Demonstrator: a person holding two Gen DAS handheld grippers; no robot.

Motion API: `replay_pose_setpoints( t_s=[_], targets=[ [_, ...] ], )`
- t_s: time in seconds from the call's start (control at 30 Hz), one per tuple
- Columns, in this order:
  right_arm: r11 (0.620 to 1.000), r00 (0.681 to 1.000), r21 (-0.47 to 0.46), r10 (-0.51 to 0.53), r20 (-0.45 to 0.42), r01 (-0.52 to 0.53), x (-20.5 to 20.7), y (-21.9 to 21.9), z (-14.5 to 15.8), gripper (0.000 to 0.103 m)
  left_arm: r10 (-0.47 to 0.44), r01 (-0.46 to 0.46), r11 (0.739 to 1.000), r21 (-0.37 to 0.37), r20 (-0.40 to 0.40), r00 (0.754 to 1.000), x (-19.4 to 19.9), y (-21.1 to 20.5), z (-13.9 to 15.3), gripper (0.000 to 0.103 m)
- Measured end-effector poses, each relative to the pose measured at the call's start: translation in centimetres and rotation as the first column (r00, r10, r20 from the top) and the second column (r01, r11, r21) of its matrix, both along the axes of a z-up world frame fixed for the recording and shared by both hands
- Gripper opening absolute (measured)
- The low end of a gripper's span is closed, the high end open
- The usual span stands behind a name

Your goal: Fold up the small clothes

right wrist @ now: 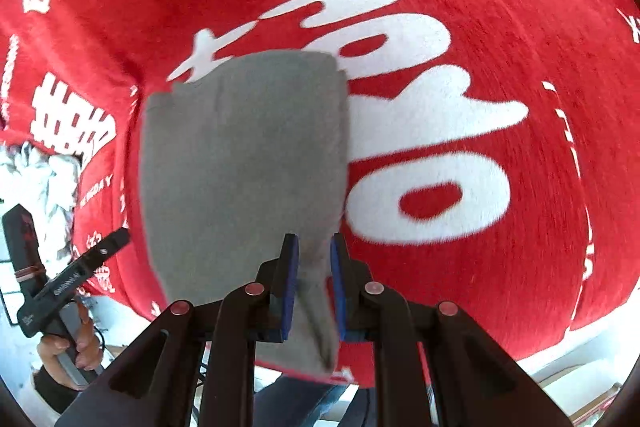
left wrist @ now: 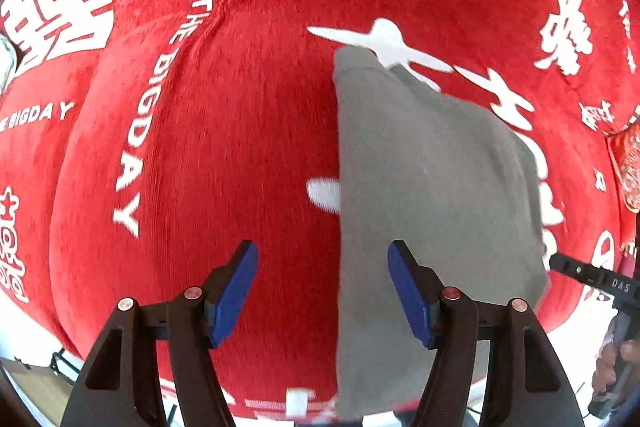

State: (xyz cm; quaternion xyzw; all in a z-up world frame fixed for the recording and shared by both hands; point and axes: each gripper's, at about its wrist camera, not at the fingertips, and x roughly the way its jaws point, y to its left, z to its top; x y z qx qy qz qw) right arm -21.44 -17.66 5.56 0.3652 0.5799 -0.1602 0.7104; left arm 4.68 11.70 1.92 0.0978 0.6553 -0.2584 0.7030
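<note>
two pairs of tongs work over one grey cloth [right wrist: 244,155]. nearest in the right wrist view, the right tongs [right wrist: 314,283] are pinched narrow on a bunched corner of the cloth, its fabric pressed between the blue pads [right wrist: 291,279] and a tail of it hanging below them. from that grip the cloth spreads away as a flat, folded panel lying on a red blanket [right wrist: 500,27] with large white characters. at the left edge of that view a hand [right wrist: 68,351] grips the handle of the other tool.

in the left wrist view, the left tongs [left wrist: 322,291] stand wide, nothing between the pads; the left blue pad [left wrist: 236,291] is over bare red blanket [left wrist: 240,127], the right one over the cloth's near left edge. the cloth [left wrist: 432,171] runs from the bottom of the view up and away, its straight left edge just right of centre. further off, white lettering reading "the bigday" [left wrist: 144,115] runs along a ridge in the blanket, and bigger white characters lie beyond the cloth's far corner.
</note>
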Motion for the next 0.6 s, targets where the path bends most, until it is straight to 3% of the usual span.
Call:
replay_pose_setpoints(
  t_s=[0.2, 0.37, 0.43, 0.6],
  targets=[
    [0.996, 0.993, 0.009, 0.091, -0.072, -0.090, -0.4, 3.6, -2.1, 0.017, -0.060, 0.064, 0.996, 0.064, -0.058, 0.997, -4.4, 0.5, -2.0, 0.069],
    [0.992, 0.977, -0.009, 0.120, -0.175, -0.123, -1.1, 3.9, -5.6, 0.020, -0.032, 0.040, 0.995, 0.088, -0.094, 0.995, -6.0, 1.5, -4.5, 0.070],
    [0.995, 0.979, -0.004, 0.098, -0.179, -0.100, -1.3, 3.6, -5.6, 0.025, -0.019, 0.028, 0.995, 0.094, -0.093, 0.996, -5.9, 1.7, -4.6, 0.077],
    [0.995, 0.975, 0.004, 0.100, -0.197, -0.102, -1.6, 3.5, -4.2, 0.025, -0.013, 0.024, 0.993, 0.112, -0.093, 0.996, -5.7, 1.9, -4.2, 0.078]
  ],
)
